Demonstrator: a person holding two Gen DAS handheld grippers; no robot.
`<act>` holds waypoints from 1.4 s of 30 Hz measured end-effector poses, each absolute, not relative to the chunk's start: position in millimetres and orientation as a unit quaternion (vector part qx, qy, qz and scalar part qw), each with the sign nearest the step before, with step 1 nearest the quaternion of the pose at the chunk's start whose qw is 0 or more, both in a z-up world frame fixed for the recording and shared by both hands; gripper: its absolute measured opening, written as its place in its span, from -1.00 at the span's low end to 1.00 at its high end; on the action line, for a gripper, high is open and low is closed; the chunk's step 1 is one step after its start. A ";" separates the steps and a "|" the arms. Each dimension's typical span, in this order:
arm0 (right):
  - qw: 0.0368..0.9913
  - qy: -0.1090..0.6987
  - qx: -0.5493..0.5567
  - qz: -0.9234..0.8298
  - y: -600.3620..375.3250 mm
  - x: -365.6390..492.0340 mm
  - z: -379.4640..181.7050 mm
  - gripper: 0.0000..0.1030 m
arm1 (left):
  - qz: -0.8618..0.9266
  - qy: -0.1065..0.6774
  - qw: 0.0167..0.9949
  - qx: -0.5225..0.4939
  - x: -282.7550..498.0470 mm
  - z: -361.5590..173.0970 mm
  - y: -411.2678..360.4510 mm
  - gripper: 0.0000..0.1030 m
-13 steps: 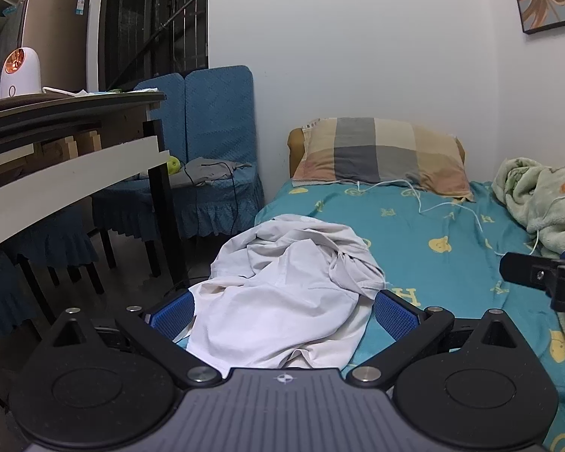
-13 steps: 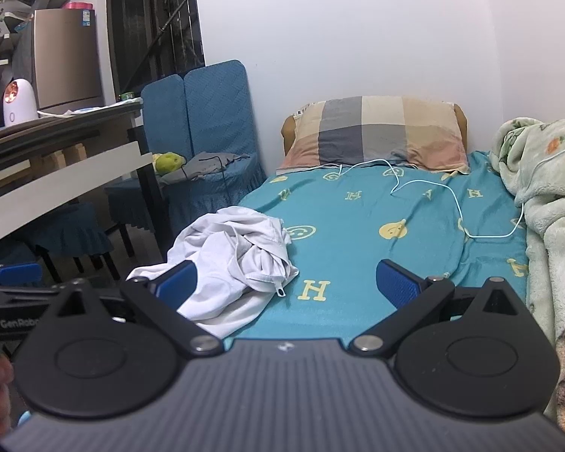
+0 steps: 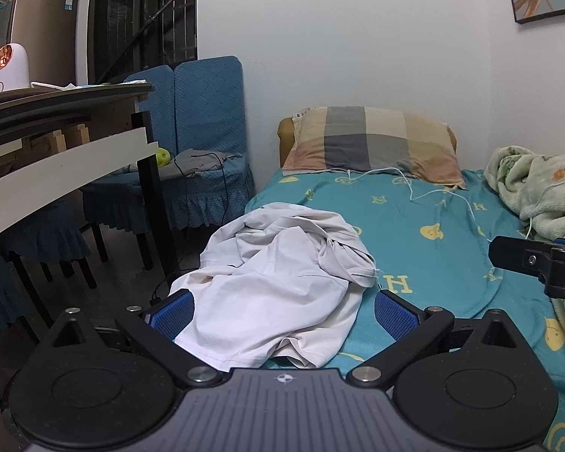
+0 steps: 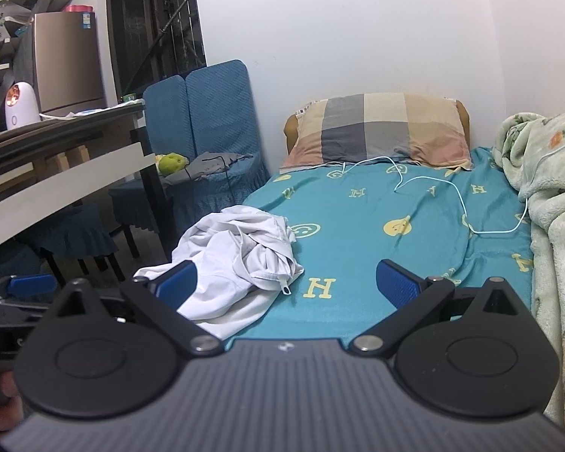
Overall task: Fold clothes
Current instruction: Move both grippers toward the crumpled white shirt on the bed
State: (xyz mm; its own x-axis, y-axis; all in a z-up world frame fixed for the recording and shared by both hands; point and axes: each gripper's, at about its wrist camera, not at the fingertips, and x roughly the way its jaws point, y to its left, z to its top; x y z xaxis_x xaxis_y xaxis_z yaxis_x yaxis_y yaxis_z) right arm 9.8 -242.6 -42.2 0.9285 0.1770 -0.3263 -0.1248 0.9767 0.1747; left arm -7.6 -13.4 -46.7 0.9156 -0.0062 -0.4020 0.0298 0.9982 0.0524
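A crumpled white garment [image 3: 278,278] lies in a heap at the near left edge of the teal bed sheet [image 3: 433,248], partly hanging over the bed's side. My left gripper [image 3: 282,316] is open, its blue pads either side of the garment's near end, just above it. In the right wrist view the garment [image 4: 237,260] lies to the left. My right gripper [image 4: 286,286] is open and empty above the sheet [image 4: 358,226], its left pad over the garment's edge. The right gripper's side shows at the left view's right edge [image 3: 538,263].
A checked pillow [image 3: 373,143] lies at the bed's head, with a white cable [image 3: 433,192] across the sheet. A green fleece blanket [image 3: 538,188] is bunched along the right. A dark table [image 3: 56,120] and blue-covered chairs [image 3: 203,120] stand left of the bed.
Both grippers have shifted slightly; the left one sits a little closer over the garment. The garment has not moved and both jaws stay open.
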 end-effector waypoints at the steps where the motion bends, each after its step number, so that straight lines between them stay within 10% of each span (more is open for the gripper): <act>1: 0.979 0.172 0.077 0.078 -244.2 10.2 -42.2 1.00 | -0.009 0.205 0.978 0.027 -7.0 -48.2 -13.7 1.00; 42: 0.957 0.207 0.188 0.073 -284.8 41.7 -48.7 1.00 | 0.021 0.198 0.980 -0.002 69.2 -2.4 -36.3 0.99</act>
State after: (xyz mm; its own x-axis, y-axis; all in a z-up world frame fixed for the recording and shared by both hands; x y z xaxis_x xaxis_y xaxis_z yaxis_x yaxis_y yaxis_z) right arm 41.7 -284.8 -48.7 0.9039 0.2183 -0.3679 -0.0628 0.9184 0.3907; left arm 69.2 -36.3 -2.4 0.9209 0.0400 -0.3877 -0.0413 0.9991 0.0050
